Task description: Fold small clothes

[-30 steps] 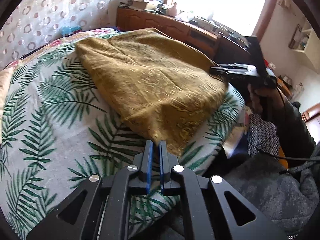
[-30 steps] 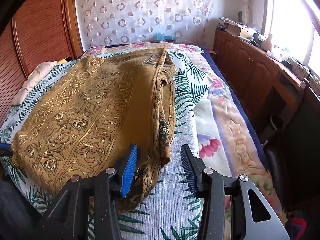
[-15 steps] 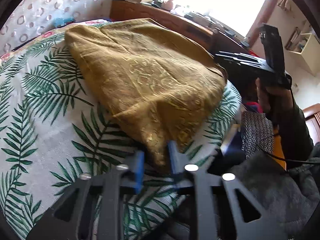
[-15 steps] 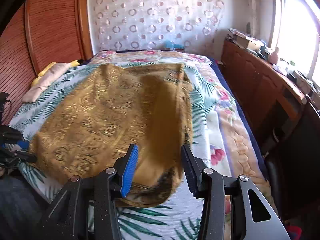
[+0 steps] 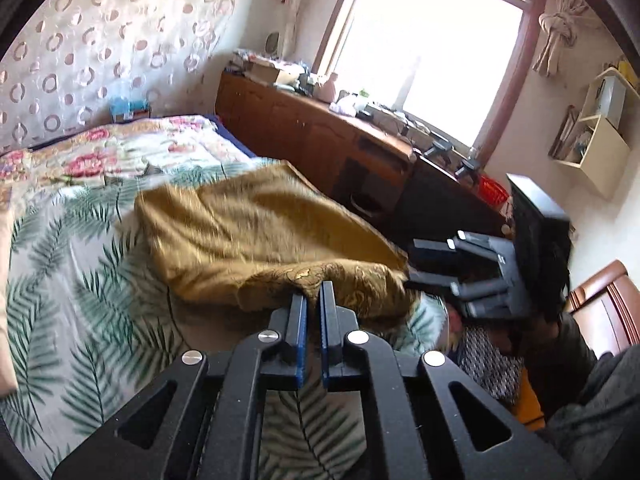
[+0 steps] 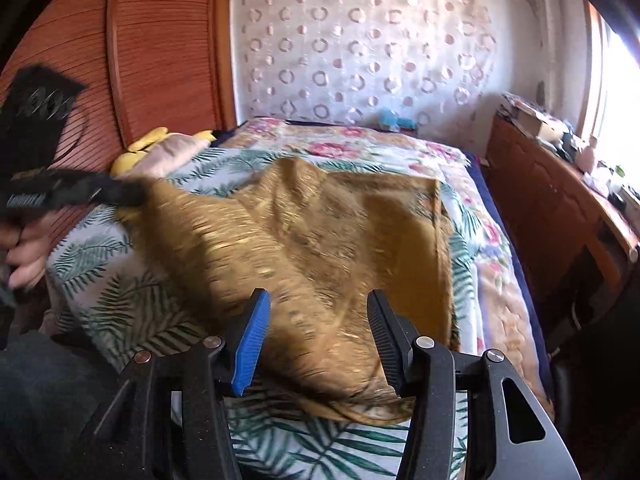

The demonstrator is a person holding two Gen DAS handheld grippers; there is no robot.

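Mustard-gold brocade cloth (image 5: 256,236), patterned with gold scrollwork, lies spread over the palm-leaf bedspread (image 5: 72,280), its near edge lifted off the bed. The left gripper (image 5: 313,298) has pinched down on that near edge: its blue-faced jaws stand almost together with a fold of the fabric caught between the tips, and the cloth hangs from them in a raised ridge. In the right wrist view the same gripper (image 6: 120,194) shows at the far left corner of the cloth, gripped by a bare hand (image 6: 24,248). The right gripper (image 6: 318,308) stands about half open and has just been opening further; the cloth's near right corner lies between and below its jaws, but the pads do not press it.
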